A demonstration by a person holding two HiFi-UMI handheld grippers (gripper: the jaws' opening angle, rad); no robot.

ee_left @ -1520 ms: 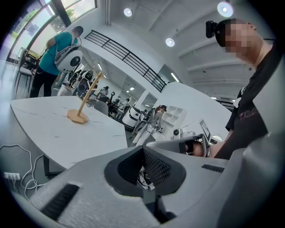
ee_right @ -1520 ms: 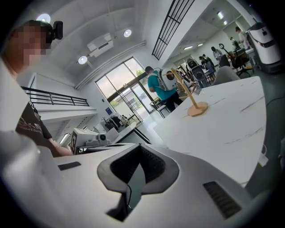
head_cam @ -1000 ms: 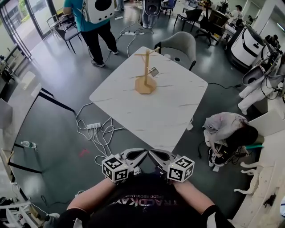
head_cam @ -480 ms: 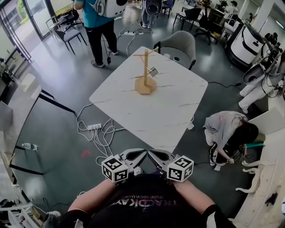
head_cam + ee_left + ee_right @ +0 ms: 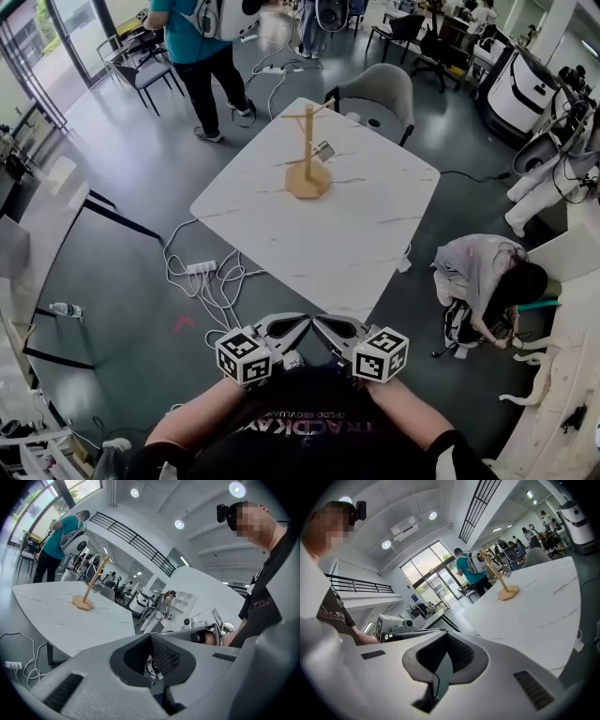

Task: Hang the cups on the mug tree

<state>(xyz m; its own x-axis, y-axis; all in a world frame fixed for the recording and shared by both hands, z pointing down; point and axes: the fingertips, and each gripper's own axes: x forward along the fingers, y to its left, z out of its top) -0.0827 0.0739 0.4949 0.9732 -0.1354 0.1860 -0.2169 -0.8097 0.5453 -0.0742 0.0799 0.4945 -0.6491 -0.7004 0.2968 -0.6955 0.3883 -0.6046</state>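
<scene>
Judging by the table [image 5: 356, 234], little seems left: one cup [image 5: 324, 150] hangs on the mug tree [image 5: 307, 155] at upper centre, no other cup shows, and the left gripper [image 5: 300, 324] and right gripper [image 5: 322, 324] sit at bottom centre, jaws together on nothing.

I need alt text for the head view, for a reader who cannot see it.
Seen from above, a person holds the left tool and right tool, both shut and empty, near the chest; ahead, a white table bears a wooden mug tree with one small cup.
</scene>
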